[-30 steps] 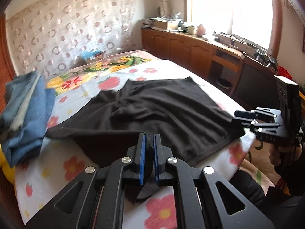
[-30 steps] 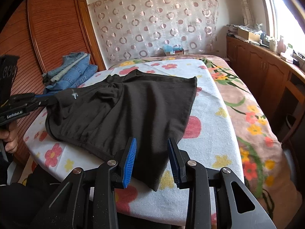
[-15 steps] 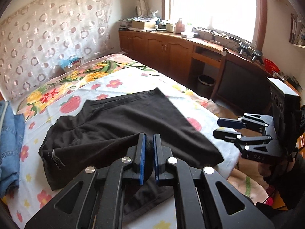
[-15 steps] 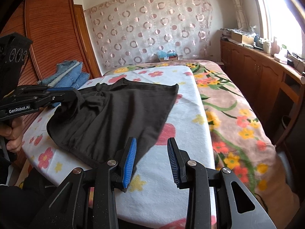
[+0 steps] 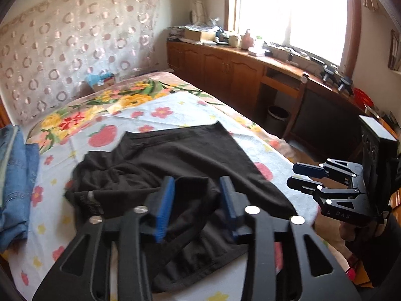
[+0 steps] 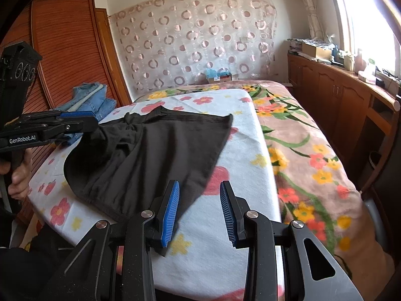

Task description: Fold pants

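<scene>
With the left tongs (image 5: 196, 205) opening over the pants (image 5: 180, 175) and the right tongs (image 6: 199, 210) part-open and empty, the released fold at the bed's (image 6: 225, 263) near edge may be dragged askew.

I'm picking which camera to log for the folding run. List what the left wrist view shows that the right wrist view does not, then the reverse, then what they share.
Only the left wrist view: the waste bin by the cabinets, and the left gripper from behind, its jaws opening over the black pants and gripping nothing.

Only the right wrist view: the slatted wooden wardrobe, and the right gripper from behind, open over the pants' near corner.

Both: the pants on the floral bedspread, the folded jeans, the circle-patterned curtain, the window-side cabinets.
</scene>
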`<state>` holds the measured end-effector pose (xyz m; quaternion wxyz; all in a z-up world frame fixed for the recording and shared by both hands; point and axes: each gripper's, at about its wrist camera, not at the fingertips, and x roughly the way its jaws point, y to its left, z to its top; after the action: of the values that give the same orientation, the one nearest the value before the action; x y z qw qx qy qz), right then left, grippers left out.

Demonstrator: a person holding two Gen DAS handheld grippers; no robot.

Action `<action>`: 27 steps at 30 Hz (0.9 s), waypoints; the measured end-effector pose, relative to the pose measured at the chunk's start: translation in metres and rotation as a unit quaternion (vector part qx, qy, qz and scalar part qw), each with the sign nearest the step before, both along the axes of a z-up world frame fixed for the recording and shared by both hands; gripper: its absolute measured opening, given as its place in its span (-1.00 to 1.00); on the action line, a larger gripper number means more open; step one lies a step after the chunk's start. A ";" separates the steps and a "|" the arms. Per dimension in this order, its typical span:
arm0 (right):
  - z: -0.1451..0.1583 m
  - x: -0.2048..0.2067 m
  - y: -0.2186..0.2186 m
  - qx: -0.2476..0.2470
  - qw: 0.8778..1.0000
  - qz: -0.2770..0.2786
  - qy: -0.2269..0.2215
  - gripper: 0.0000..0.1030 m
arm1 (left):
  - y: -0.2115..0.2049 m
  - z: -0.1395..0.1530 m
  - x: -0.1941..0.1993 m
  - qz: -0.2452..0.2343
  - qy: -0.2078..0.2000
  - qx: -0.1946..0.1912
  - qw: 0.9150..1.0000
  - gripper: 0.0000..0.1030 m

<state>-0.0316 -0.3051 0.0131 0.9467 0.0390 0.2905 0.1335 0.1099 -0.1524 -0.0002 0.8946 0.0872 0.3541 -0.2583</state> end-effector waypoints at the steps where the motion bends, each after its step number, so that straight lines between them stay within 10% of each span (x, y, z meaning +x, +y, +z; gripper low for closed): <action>1: 0.000 0.001 0.004 -0.001 1.000 0.003 0.000 -0.32 | 0.004 0.001 0.000 0.004 -0.001 -0.002 1.000 -0.13; 8: 0.003 0.018 0.030 -0.006 1.000 0.031 -0.001 -0.32 | 0.046 0.007 -0.008 0.031 -0.007 -0.026 0.999 0.45; 27: -0.019 0.070 0.046 0.007 0.996 0.076 0.047 -0.32 | 0.085 -0.038 -0.014 0.080 0.010 -0.007 0.997 0.45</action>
<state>0.0387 -0.2595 -0.0056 0.9187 0.0294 0.3363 0.2049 0.0959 -0.0677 -0.0381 0.9094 0.0494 0.3669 -0.1897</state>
